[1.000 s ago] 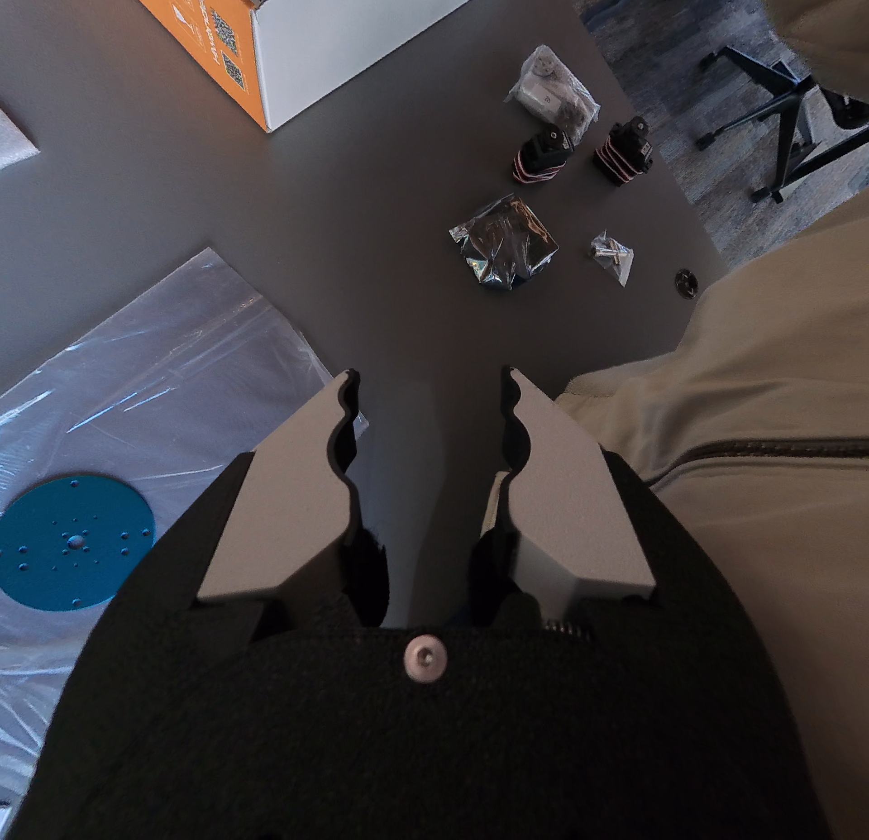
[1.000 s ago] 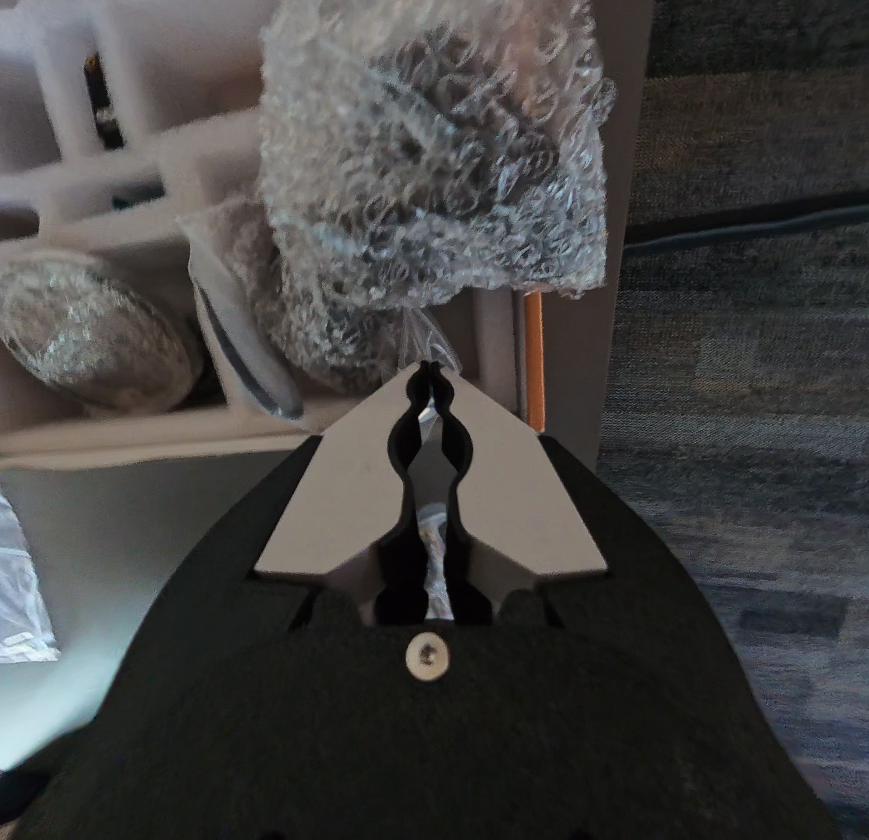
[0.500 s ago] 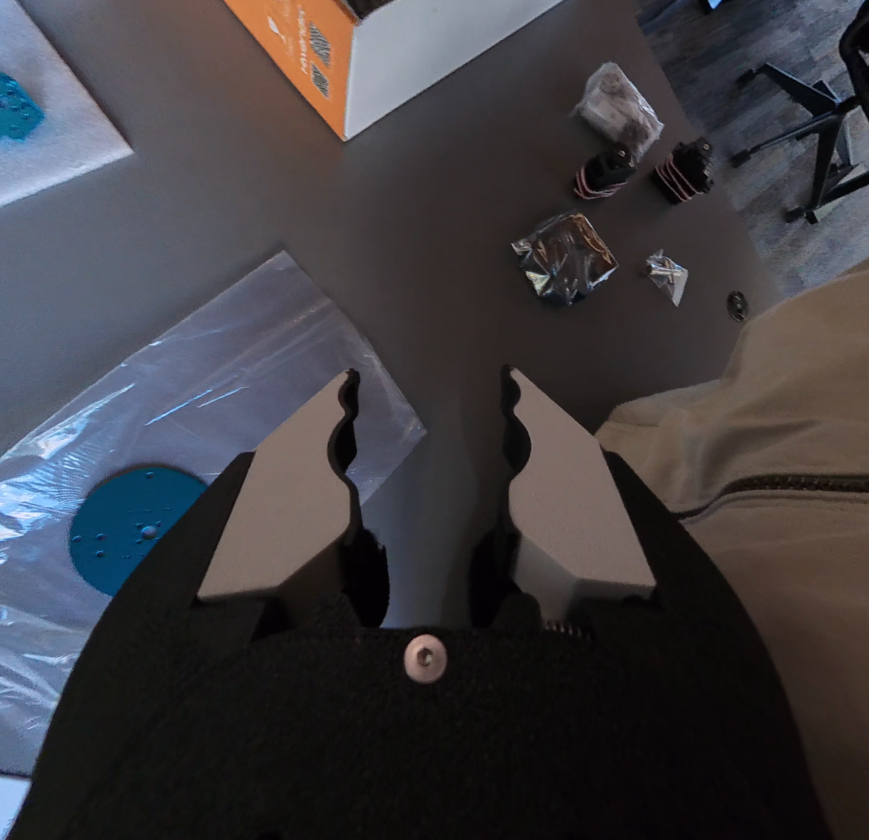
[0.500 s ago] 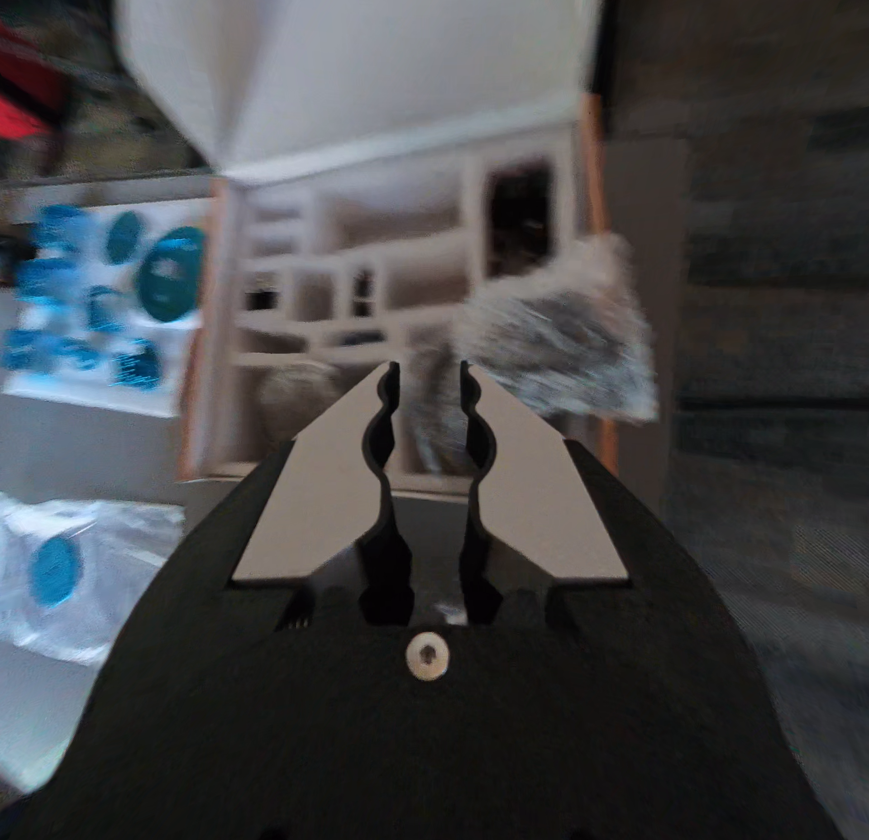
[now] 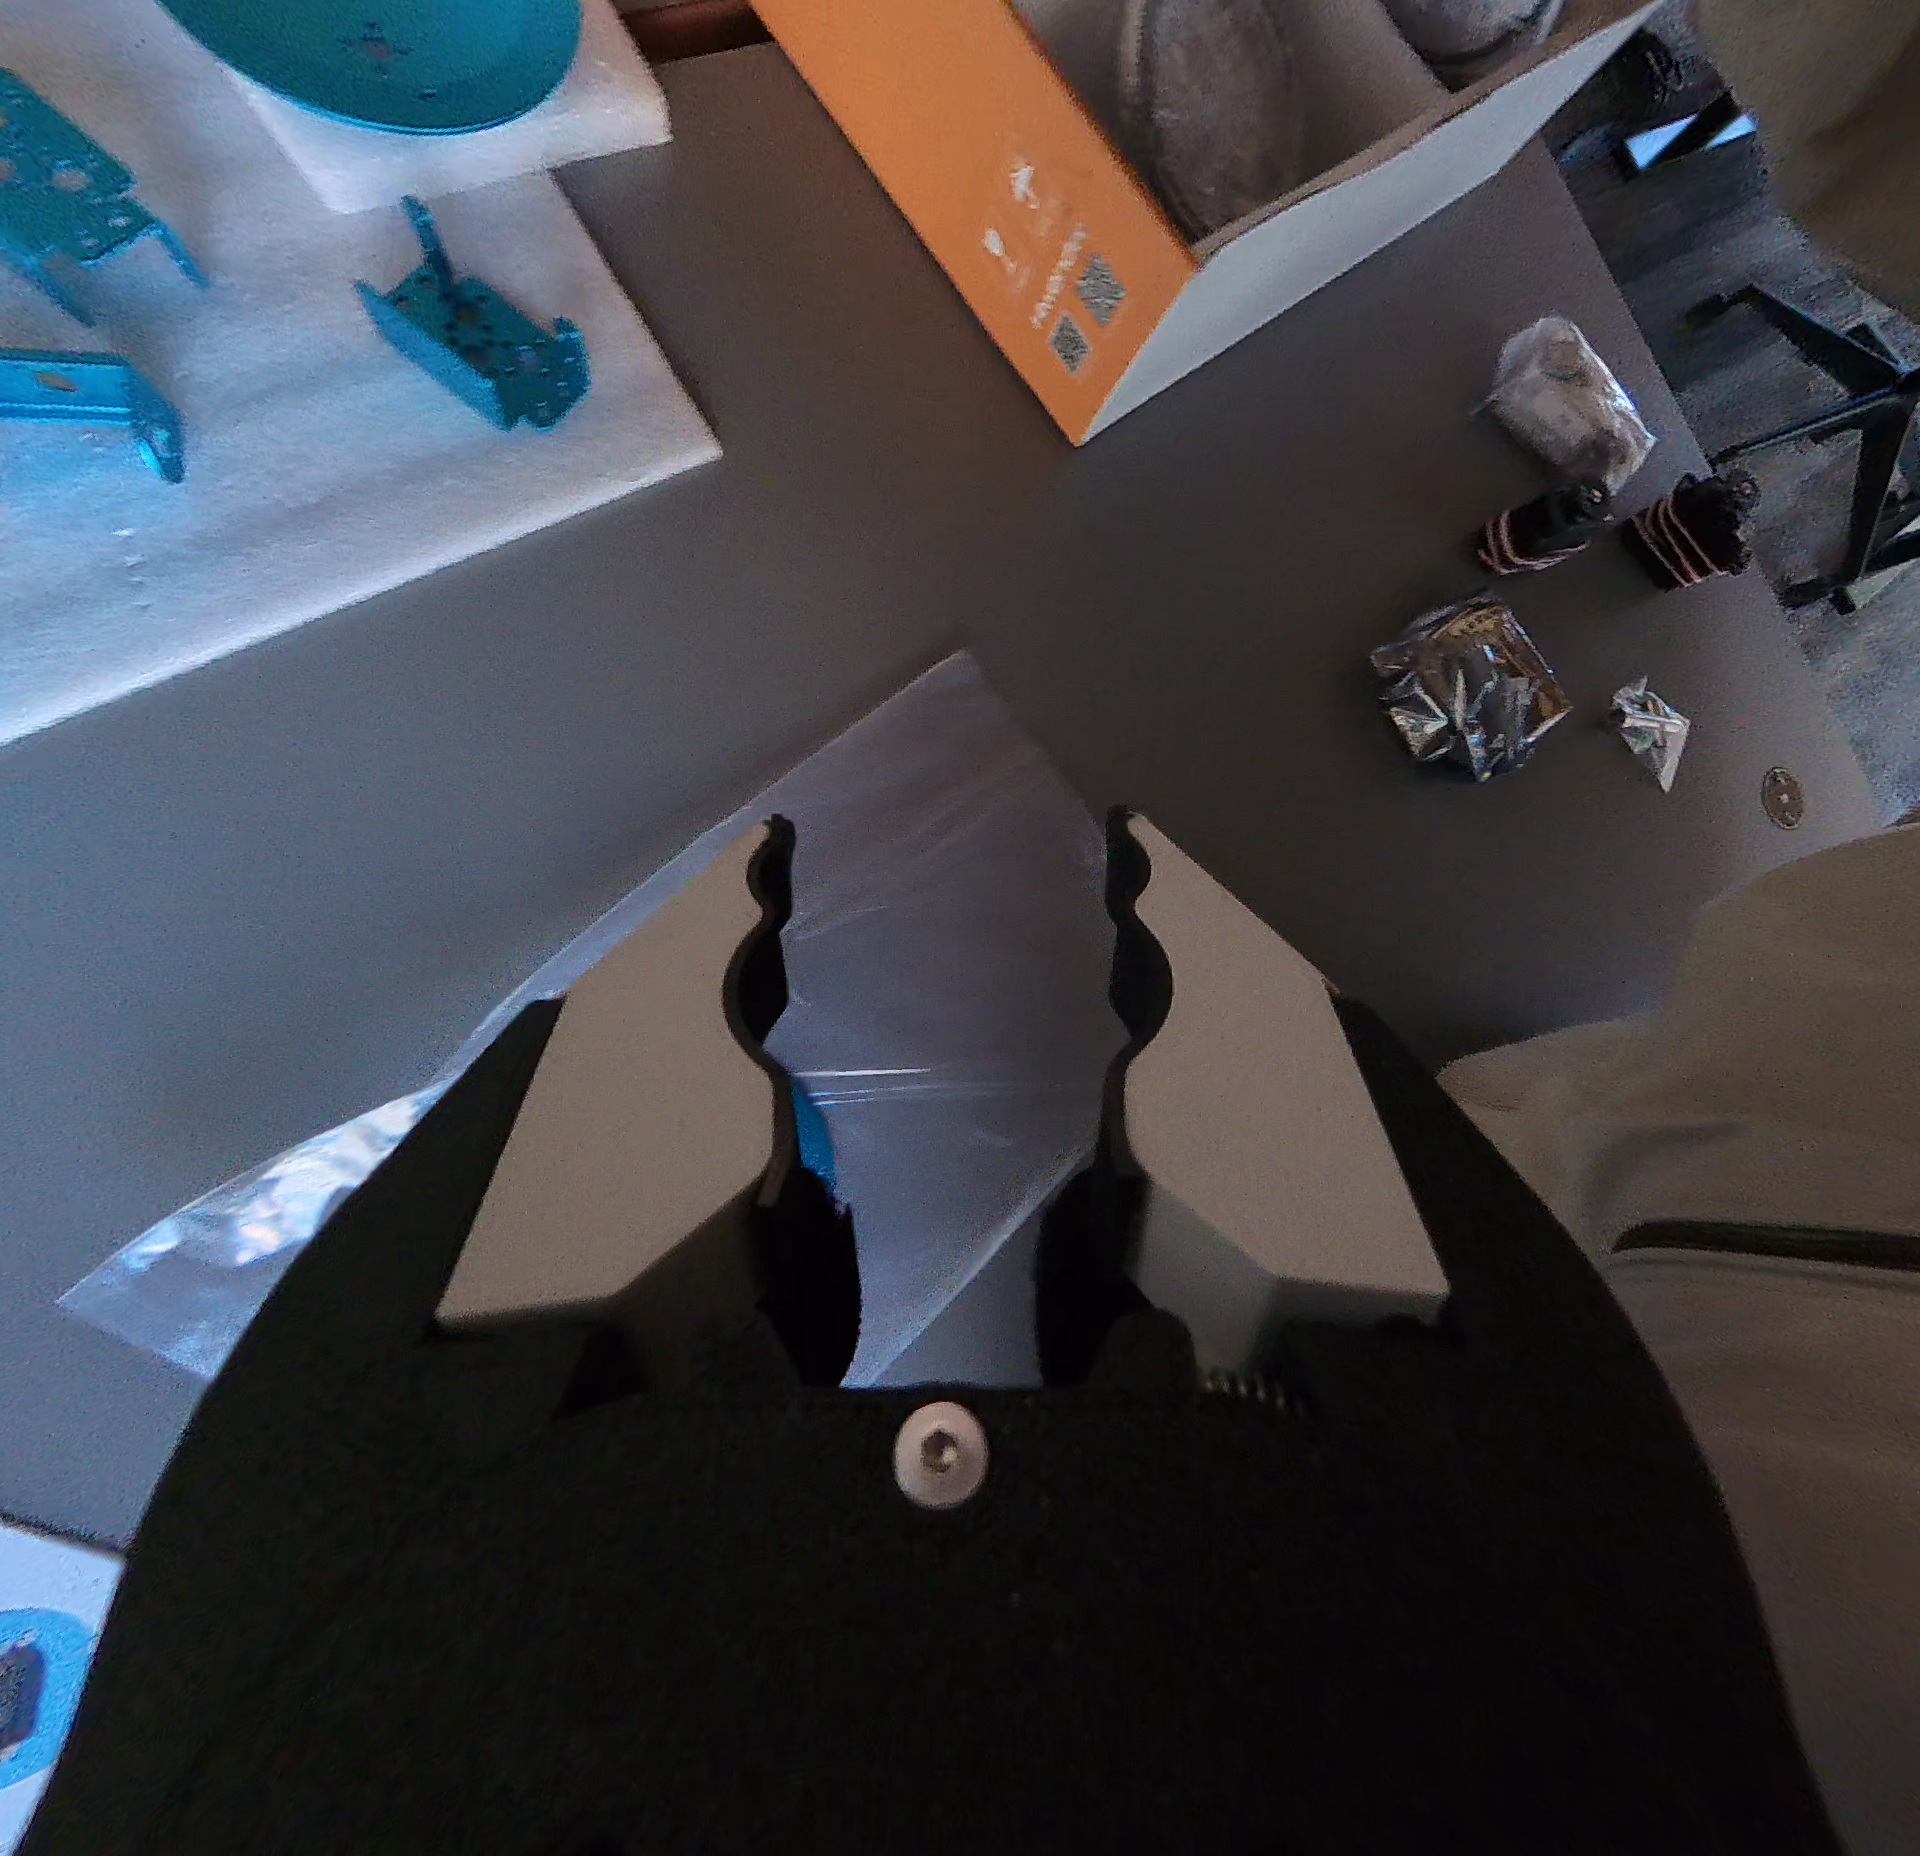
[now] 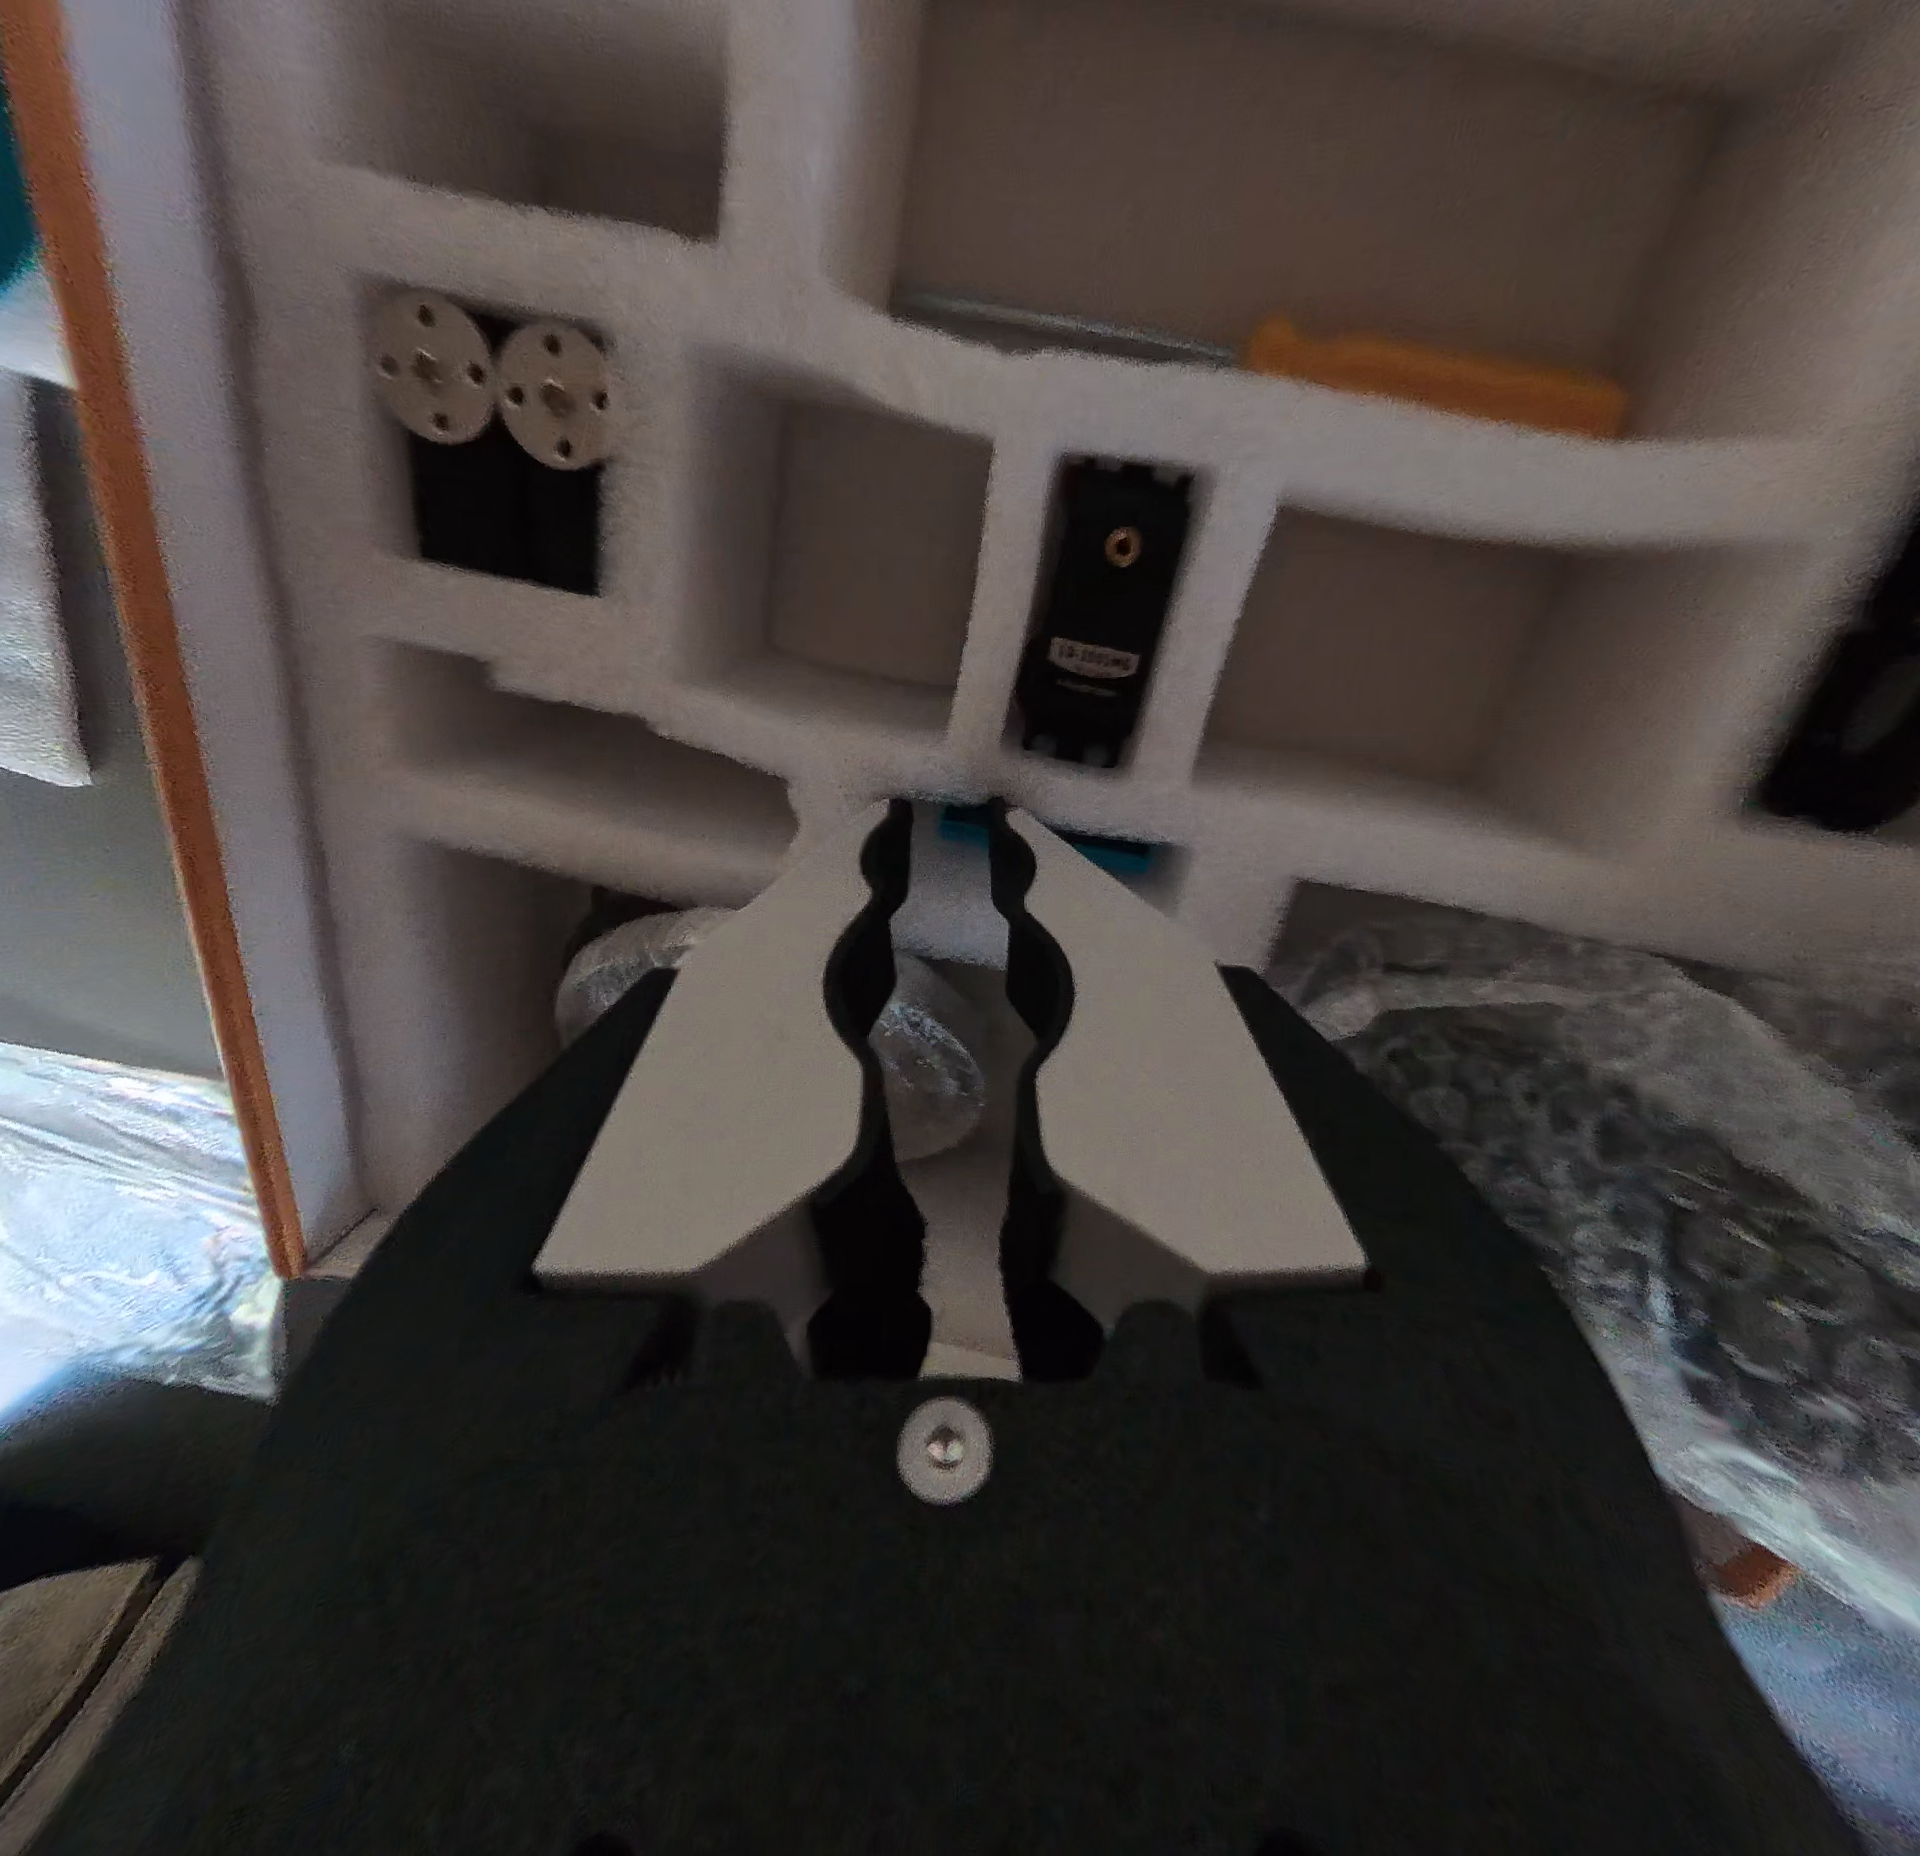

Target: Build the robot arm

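Note:
My left gripper (image 5: 940, 824) is open and empty above a clear plastic bag (image 5: 914, 933) that lies on the grey table (image 5: 312, 871); a sliver of a blue part (image 5: 810, 1131) shows between the fingers. My right gripper (image 6: 948, 814) is open and empty, close over the white foam insert (image 6: 831, 352) of an orange-edged box. Just beyond its tips are a blue part (image 6: 1101, 856) and a black servo (image 6: 1107, 601) in a slot. Two more servos with silver discs (image 6: 494, 398) sit in a slot to the left. A bubble-wrapped bundle (image 6: 1610, 1235) lies at the right.
In the left wrist view an orange and white box (image 5: 1039, 206) stands at the back, and a white foam sheet (image 5: 312, 518) with several blue metal brackets lies at the left. Two black servos (image 5: 1538, 533), a foil bag (image 5: 1470, 684) and small packets lie right. A person's beige sleeve (image 5: 1714, 1131) fills the right edge. The black servo (image 6: 1107, 601) is about 4 centimeters from my right fingertips. The white foam insert (image 6: 831, 352) lies some 7 centimeters from my right tips, 40 centimeters from my left tips.
The right gripper let go of the bubble-wrapped bundle, opened, and moved in close over the foam insert. The left gripper stayed open and shifted so the clear bag now lies under its fingers.

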Demonstrator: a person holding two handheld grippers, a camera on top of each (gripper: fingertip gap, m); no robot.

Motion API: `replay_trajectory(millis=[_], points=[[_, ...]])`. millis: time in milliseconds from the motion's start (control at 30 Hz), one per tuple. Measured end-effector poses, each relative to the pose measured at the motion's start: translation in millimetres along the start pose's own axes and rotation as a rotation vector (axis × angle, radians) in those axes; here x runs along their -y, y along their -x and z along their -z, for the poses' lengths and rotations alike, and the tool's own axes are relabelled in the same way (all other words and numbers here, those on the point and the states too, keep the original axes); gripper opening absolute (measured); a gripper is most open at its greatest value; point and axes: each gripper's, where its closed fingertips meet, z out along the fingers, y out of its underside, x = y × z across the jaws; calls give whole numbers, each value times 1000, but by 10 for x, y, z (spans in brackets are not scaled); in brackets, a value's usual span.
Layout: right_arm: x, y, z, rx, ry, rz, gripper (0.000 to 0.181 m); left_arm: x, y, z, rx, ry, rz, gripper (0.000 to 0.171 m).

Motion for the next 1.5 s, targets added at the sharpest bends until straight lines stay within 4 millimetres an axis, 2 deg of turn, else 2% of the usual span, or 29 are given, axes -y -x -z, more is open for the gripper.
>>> replay_trajectory(millis=[67, 200, 300, 567, 667, 800, 833, 900, 967, 1033, 1100, 1200, 1300, 1400, 1500], points=[[-35, -8, -113, -15, 45, -34, 8, -31, 178, 31, -1, 1, 18, 60], [-62, 12, -184, 29, 39, -95, 1, -130, 479, 88, -12, 8, 58, 60], [-57, 32, -143, 89, 16, -124, 0, -200, 631, 132, -24, 15, 76, 60], [24, -15, 301, 121, -85, -166, 0, -259, 823, 315, 3, 5, 69, 60], [39, 9, 451, 124, -118, -157, 0, -284, 802, 349, 7, -9, 91, 60], [121, 117, 830, 199, -233, -141, 0, -282, 710, 374, 4, -16, 86, 60], [134, 199, 940, 250, -260, -130, 0, -271, 684, 381, 3, -17, 80, 60], [185, 504, 1229, 390, -364, -42, 0, -242, 647, 397, 6, -22, 67, 60], [127, 1003, 1562, 545, -483, 166, 0, -205, 625, 423, 14, -32, 64, 60], [-40, 1412, 1773, 608, -575, 331, 0, -170, 611, 463, 23, -45, 71, 60], [-292, 1771, 1842, 679, -576, 415, 0, -134, 595, 528, 36, -61, 86, 60], [-698, 2260, 1791, 793, -578, 486, 0, -125, 558, 663, 67, -86, 112, 60], [-1212, 2612, 1465, 815, -476, 587, 0, -216, 469, 834, 103, -102, 163, 60], [-1579, 2913, 1218, 863, -456, 567, 0, -470, 358, 1049, 179, -82, 206, 57], [-1851, 3291, 1202, 885, -553, 646, 0, -806, 215, 1293, 269, -63, 251, 55]])
